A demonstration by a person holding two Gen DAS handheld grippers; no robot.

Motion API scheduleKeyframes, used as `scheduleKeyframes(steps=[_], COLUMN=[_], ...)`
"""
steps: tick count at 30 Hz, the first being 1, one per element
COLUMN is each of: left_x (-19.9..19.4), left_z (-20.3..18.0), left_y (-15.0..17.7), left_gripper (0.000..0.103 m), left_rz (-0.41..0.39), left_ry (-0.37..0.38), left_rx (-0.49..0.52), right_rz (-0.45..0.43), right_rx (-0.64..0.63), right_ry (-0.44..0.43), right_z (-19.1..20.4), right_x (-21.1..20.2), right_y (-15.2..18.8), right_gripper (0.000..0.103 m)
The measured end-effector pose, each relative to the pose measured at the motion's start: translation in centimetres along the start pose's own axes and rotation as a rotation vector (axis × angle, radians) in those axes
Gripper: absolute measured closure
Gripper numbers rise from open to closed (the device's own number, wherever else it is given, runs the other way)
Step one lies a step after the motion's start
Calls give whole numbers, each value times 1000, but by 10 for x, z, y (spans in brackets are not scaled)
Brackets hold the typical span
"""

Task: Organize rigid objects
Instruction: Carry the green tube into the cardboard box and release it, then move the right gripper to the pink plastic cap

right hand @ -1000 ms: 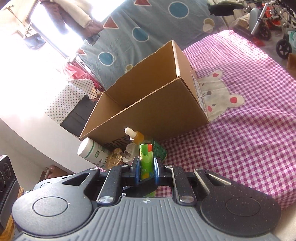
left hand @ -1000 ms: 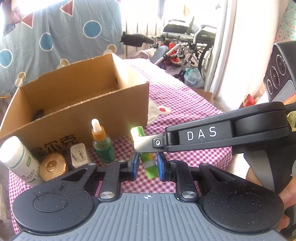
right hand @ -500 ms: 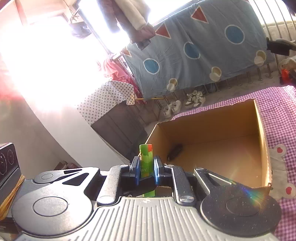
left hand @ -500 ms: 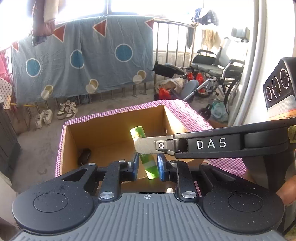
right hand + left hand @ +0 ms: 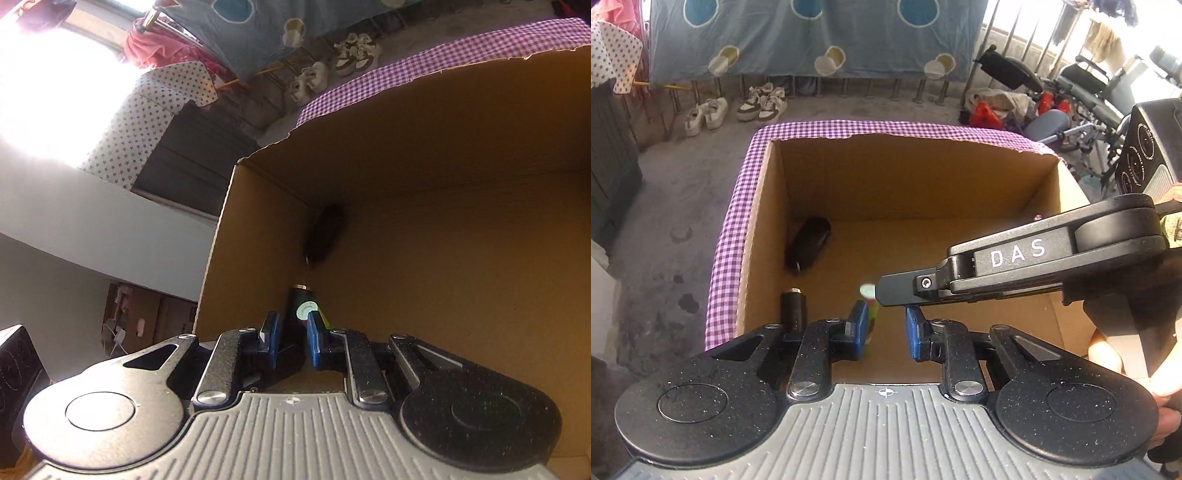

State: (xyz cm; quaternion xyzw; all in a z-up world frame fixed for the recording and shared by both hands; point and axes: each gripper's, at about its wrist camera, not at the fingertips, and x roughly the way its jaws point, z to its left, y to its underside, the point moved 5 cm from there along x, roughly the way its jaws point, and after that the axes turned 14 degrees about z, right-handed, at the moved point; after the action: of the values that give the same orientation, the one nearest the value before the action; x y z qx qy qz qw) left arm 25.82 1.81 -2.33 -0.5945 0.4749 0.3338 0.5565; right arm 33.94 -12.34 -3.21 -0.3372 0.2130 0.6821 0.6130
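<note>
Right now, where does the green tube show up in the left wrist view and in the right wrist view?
Left wrist: the green tube is low centre, just past the left hand-held gripper, partly behind the right one's finger.
Right wrist: the tube is low centre, end-on beyond the right hand-held gripper.
Shared landmark: the dark oval case on the cardboard box floor.

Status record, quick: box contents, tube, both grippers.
box: cardboard, open top, on a checked cloth
black oval thing: lies in the box by its left wall
dark cylinder: gold tip, in the box, nearer the cameras
tube: green, low inside the box, cap facing the right wrist camera, beside the cylinder
left gripper: above the box, jaws open, nothing between them
right gripper: inside the box at the tube; whether it grips it is unclear
</note>
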Motion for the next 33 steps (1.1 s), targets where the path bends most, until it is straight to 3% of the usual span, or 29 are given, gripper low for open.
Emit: scheduleKeyframes(steps=[4,10,19,24,28,33], left_x=[-12,-50,-98,-84,-56,-17], left_z=[2,-7,-39,-62,-77,-83], left_y=[0,15,70,112,145,175], left_gripper=[78,67,44,27,23,23], left_rz=[-38,-126,-217,-154,-72,16], left_ry=[0,18,65,101,81,18], left_rx=[-9,7,102,184,247,266], right_rz=[-29,-109,-286,-351,-333,-280], right_rx=[-21,-82,-145,-124,-66,-33], right_ry=[13,3,-35,-2,41,95], right_z=[2,14,11,-8,-33,-46], right_x=[-4,-50,-134,-139,-108,-60], right_y=[-3,31,135,198,236,257], right_gripper=[84,84,83,69,69,69])
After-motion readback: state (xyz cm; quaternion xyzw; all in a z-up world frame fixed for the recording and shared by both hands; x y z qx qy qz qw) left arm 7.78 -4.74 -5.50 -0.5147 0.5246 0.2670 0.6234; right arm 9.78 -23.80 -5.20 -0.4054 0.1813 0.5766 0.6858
